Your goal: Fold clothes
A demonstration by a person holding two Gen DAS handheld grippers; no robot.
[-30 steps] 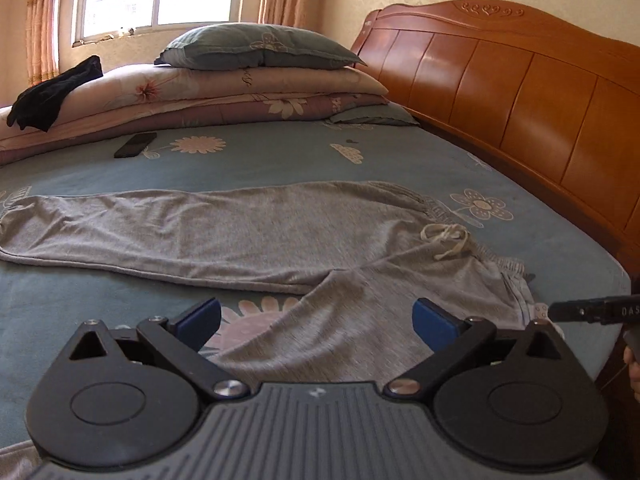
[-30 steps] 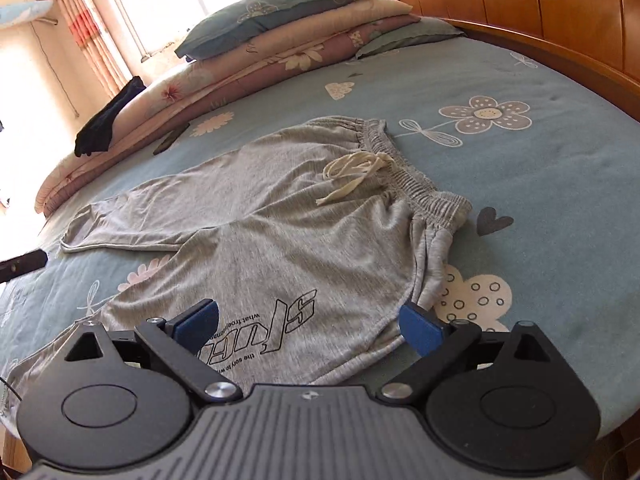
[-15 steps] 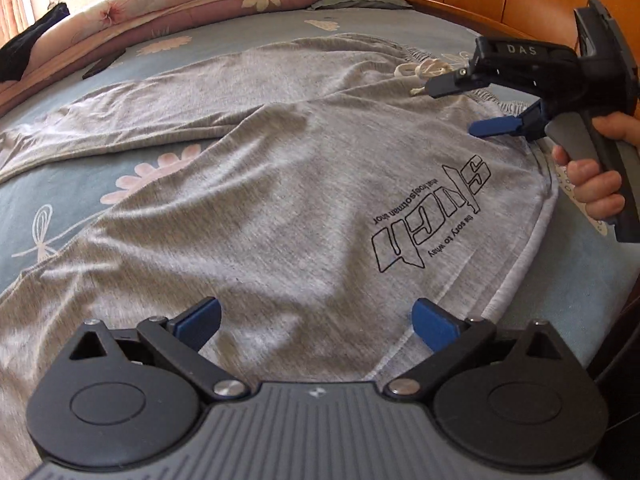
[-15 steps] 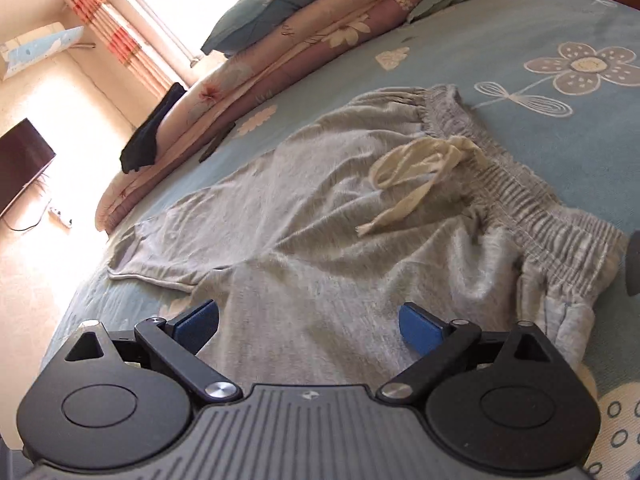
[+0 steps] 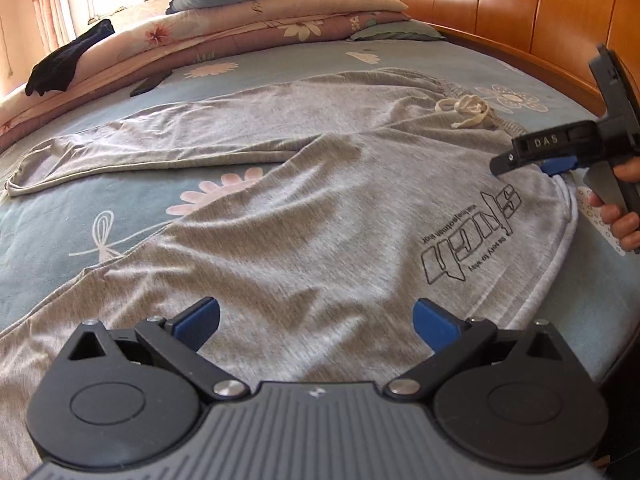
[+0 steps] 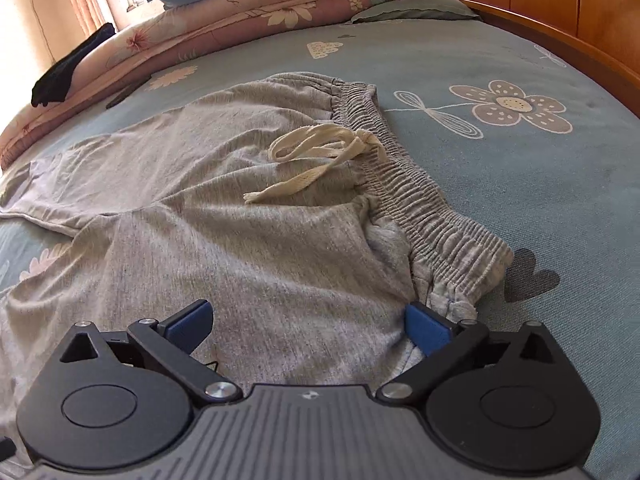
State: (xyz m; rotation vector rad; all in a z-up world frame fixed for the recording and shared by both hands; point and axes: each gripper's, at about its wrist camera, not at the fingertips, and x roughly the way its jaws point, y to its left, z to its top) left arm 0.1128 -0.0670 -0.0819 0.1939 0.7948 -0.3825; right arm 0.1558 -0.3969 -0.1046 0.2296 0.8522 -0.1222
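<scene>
Both claws spread wide, left claw (image 5: 316,322) and right claw (image 6: 307,322), over grey trousers (image 5: 320,208) sprawled near the bed (image 6: 520,60) edge, legs splayed.

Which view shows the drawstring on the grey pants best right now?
The right wrist view: the cream drawstring lies close and sharp, bow and loose end both clear against the waistband. The left wrist view shows it only small and far off, near the bed's far edge.
</scene>
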